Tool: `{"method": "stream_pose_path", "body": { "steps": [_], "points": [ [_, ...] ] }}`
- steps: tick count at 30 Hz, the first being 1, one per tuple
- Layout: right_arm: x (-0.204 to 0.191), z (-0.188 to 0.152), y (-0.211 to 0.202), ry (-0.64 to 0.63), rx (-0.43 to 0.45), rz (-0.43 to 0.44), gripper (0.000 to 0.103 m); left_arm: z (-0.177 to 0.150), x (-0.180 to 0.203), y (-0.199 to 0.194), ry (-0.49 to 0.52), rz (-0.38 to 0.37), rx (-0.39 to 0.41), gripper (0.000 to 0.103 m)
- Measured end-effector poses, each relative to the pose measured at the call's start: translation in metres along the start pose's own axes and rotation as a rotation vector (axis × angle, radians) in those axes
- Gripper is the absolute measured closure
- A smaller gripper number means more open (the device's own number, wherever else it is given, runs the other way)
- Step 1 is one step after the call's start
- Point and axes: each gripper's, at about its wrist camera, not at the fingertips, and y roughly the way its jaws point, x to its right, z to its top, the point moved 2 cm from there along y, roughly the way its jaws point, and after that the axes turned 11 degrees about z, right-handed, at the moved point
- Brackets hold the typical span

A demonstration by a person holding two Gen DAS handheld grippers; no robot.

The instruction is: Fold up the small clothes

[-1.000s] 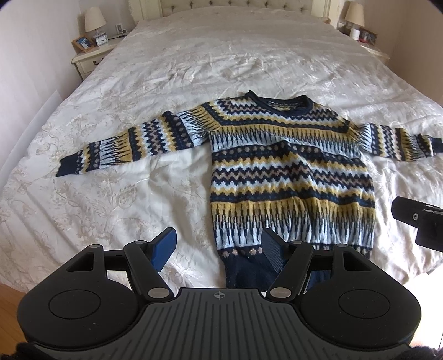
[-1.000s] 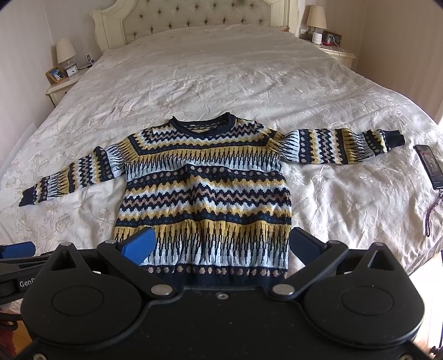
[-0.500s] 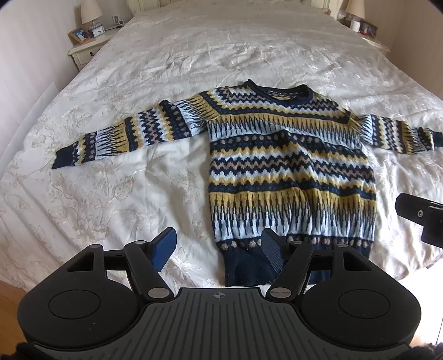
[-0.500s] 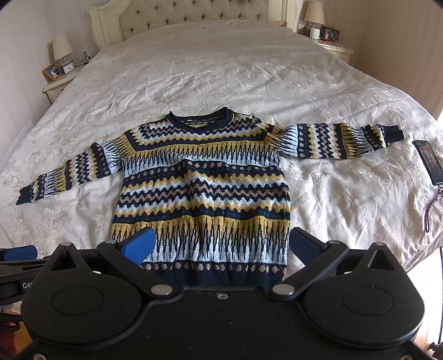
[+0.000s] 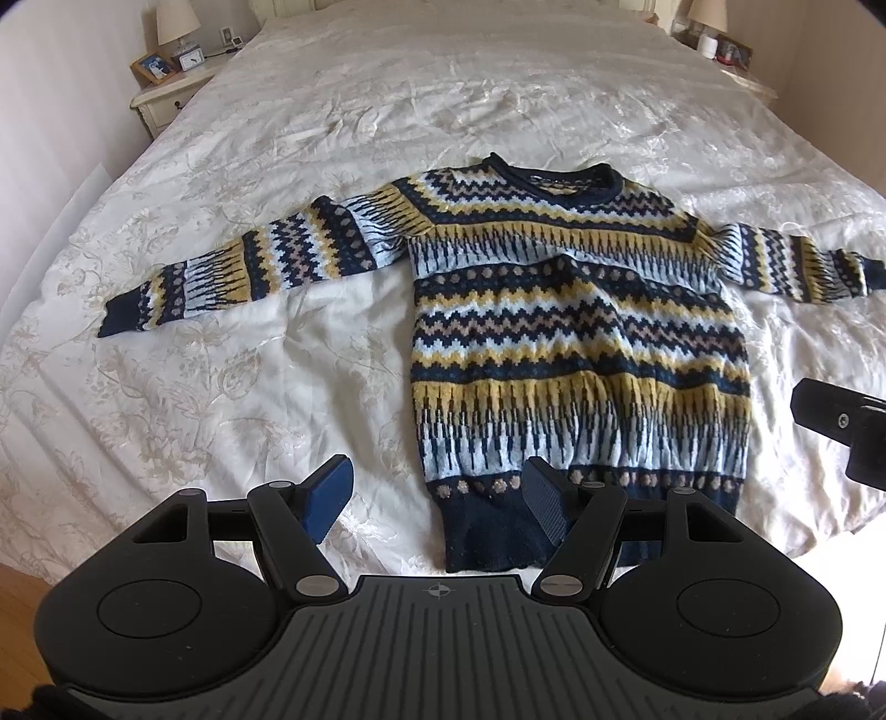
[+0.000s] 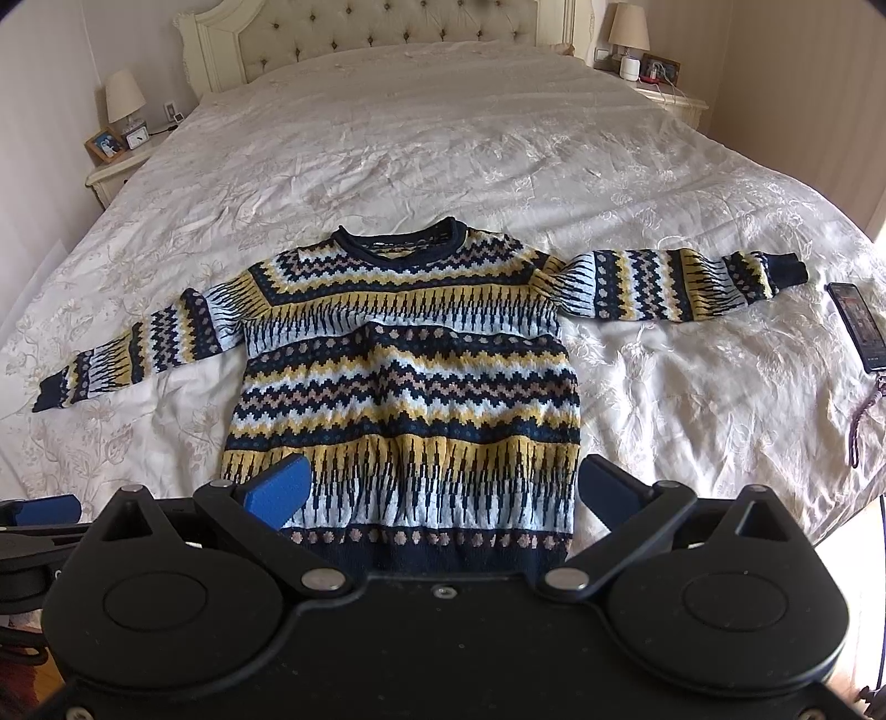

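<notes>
A patterned sweater (image 6: pixel 404 382) lies flat on the white bedspread (image 6: pixel 443 138), front up, collar toward the headboard (image 6: pixel 360 33) and both sleeves stretched out sideways. The right gripper (image 6: pixel 443 493) hangs over the sweater's dark hem, jaws spread wide, nothing between them. A phone (image 6: pixel 857 327) lies beyond the sweater's right cuff. Part of the left gripper (image 6: pixel 39 512) shows left of the hem.

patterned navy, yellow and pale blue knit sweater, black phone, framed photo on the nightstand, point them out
patterned knit sweater (image 6: pixel 404 382): right wrist view, middle of the body
black phone (image 6: pixel 855 324): right wrist view, screen
framed photo (image 5: pixel 155 67): left wrist view, picture face
</notes>
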Motion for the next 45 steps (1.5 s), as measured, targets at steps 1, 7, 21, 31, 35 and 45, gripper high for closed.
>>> {"method": "stream_pose_path", "body": {
  "steps": [1, 7, 21, 31, 35, 45],
  "points": [
    [0.000, 0.000, 0.000, 0.000, 0.000, 0.000, 0.001, 0.000, 0.001, 0.000, 0.001, 0.000, -0.004, 0.036],
    [0.002, 0.001, 0.001, 0.003, -0.001, -0.001, 0.001, 0.001, 0.001, 0.001, 0.002, -0.002, -0.008, 0.036],
    [0.017, 0.020, 0.019, 0.009, -0.016, 0.028, 0.001, 0.022, 0.021, 0.012, 0.015, 0.038, -0.029, 0.038],
    [0.064, 0.064, 0.054, 0.025, -0.031, 0.134, 0.002, 0.063, 0.066, 0.026, -0.002, 0.087, -0.052, 0.048],
    [0.098, 0.091, 0.065, 0.004, 0.031, 0.258, 0.016, 0.080, 0.090, 0.031, -0.012, 0.081, -0.064, 0.048],
    [0.256, 0.156, 0.105, 0.153, 0.076, 0.216, 0.014, 0.106, 0.135, 0.042, -0.068, 0.122, -0.131, 0.048]
  ]
}}
